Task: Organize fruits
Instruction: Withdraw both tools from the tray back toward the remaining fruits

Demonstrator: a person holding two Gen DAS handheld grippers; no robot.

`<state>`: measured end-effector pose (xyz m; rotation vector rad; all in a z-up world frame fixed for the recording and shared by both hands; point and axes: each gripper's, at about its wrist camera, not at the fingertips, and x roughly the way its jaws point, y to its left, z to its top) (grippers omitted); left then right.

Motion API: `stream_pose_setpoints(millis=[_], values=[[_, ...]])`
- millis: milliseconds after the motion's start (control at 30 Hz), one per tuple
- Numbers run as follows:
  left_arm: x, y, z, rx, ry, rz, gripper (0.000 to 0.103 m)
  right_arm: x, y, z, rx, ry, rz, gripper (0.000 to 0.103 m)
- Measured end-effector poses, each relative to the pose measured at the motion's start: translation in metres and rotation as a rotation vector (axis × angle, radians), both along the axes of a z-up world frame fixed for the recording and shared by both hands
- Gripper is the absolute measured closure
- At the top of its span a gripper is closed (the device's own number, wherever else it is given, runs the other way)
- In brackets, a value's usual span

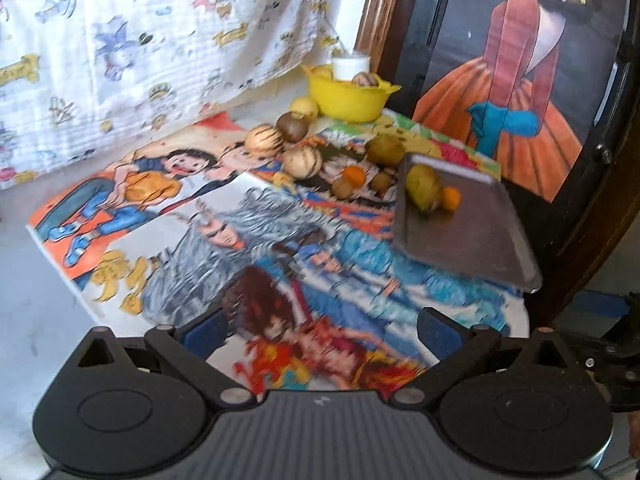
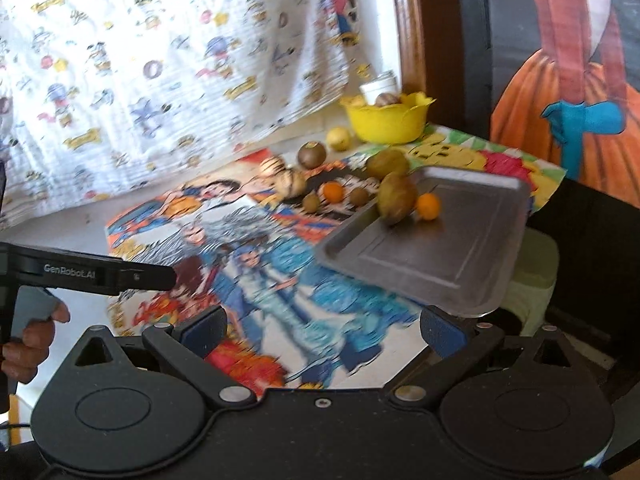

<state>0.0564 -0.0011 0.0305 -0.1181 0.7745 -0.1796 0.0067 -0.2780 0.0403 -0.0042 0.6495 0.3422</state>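
From the left wrist camera: the left gripper (image 1: 318,330) has its blue-padded fingers (image 1: 202,334) spread wide, nothing between them, just the cartoon poster (image 1: 224,236) on the table below. Up ahead and to the right sits the metal tray (image 1: 476,236), its long axis running away from the camera and slanting to the left as it goes. On its far end, a green-yellow fruit (image 1: 422,190) lies touching a small orange one (image 1: 451,199); both are blurred. Beyond the tray, loose fruit is strung out on the poster: an orange (image 1: 355,176), small brown ones, two striped pale melons (image 1: 265,141), a larger brown fruit (image 1: 292,126), a lemon (image 1: 304,107). The yellow bowl (image 1: 347,98) stands at the far end, with something rounded in it.

Now the right wrist camera: the right gripper (image 2: 324,330) is likewise fully spread and empty-handed, fingers (image 2: 204,332) over the poster. The tray (image 2: 440,256) is nearer here, just past the right finger, its long axis again pointing away, now leaning up and to the right. The green-yellow fruit (image 2: 396,198) sits at the tray's far left edge, the small orange (image 2: 428,206) just beside it. At left, a hand (image 2: 32,344) grips the handle of the other gripper, whose black body juts in over the poster.
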Motion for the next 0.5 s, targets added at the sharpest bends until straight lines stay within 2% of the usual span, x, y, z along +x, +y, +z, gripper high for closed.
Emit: stream_pose_setpoints(millis=[333, 500], values=[[0.005, 0.029, 0.004, 0.067, 0.036, 0.024, 0.0, 0.014, 0.021, -0.003, -0.042, 0.051, 0.073, 0.001], [0.019, 0.042, 0.009, 0.088, 0.075, 0.022, 0.0, 0.032, 0.028, 0.012, -0.049, 0.038, 0.117, 0.001]])
